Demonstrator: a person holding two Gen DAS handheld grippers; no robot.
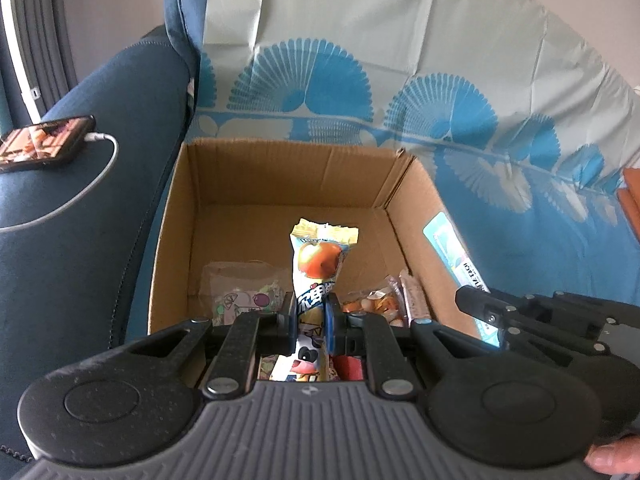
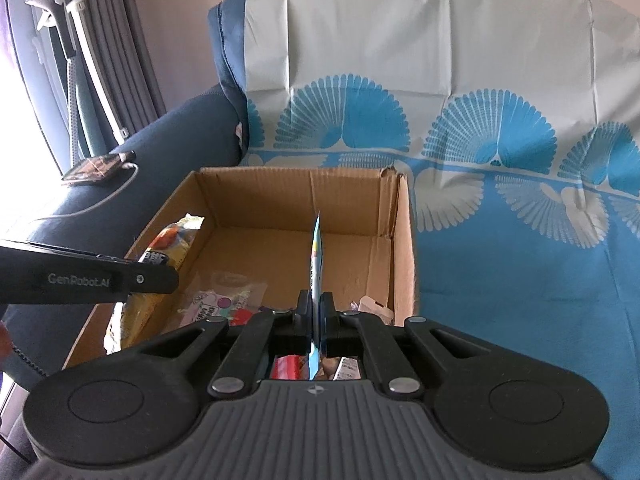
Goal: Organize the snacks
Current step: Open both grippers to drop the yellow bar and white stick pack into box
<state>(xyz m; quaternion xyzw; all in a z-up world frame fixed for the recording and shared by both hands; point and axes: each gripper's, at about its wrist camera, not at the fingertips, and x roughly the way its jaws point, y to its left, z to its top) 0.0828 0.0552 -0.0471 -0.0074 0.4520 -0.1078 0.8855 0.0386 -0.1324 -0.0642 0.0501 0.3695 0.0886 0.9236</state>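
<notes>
We hold two snacks over the open brown cardboard box: our left hand-held gripper clamps a long yellow-and-white wrapped snack bar, long axis pointing ahead over the box; our right hand-held gripper pinches a thin blue packet edge-on, probably flat.

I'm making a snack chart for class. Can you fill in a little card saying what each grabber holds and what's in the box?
left gripper: shut on a yellow snack pack with an orange fruit picture
right gripper: shut on a thin blue packet, seen edge-on
cardboard box: open, on a blue patterned cloth
in the box: several small snack bags, far end bare
phone: on the sofa arm, cable plugged in
</notes>
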